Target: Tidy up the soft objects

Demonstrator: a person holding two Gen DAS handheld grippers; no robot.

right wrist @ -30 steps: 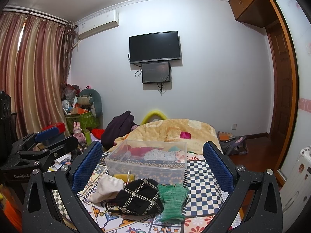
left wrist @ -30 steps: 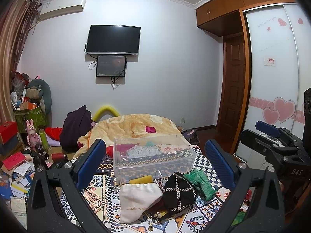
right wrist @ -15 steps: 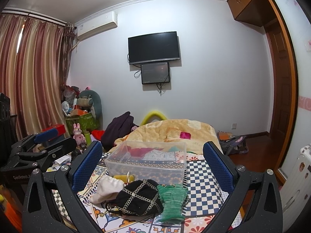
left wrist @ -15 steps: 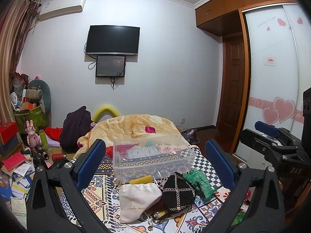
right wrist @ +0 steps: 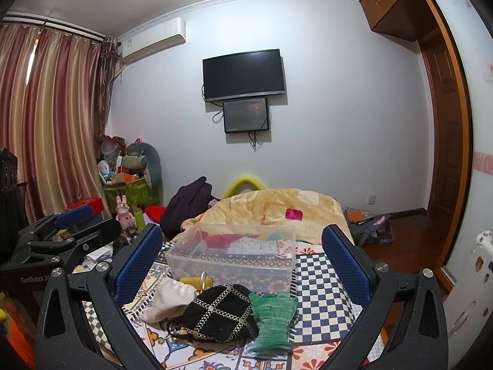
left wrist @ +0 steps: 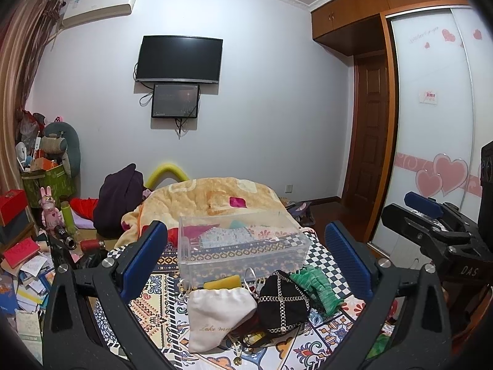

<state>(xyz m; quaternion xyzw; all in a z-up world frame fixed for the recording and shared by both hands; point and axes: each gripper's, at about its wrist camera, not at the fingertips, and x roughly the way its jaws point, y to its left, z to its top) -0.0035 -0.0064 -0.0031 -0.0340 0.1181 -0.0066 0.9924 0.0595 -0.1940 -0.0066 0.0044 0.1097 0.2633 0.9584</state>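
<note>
A clear plastic box (left wrist: 243, 246) (right wrist: 234, 252) stands on the patterned bedspread with a few soft items inside. In front of it lie a white drawstring pouch (left wrist: 215, 314) (right wrist: 168, 299), a black chain-trimmed bag (left wrist: 282, 303) (right wrist: 218, 314), a green knitted piece (left wrist: 317, 286) (right wrist: 272, 320) and a yellow item (left wrist: 222, 282) (right wrist: 192, 281). My left gripper (left wrist: 246, 259) is open and empty above the pile. My right gripper (right wrist: 243, 262) is open and empty too. Each gripper shows at the edge of the other's view.
A yellow blanket (left wrist: 212, 197) is heaped behind the box, with dark clothes (left wrist: 118, 197) beside it. Boxes, toys and papers (left wrist: 27, 246) crowd the left side. A wardrobe (left wrist: 437, 141) and wooden door (left wrist: 369, 141) stand at right.
</note>
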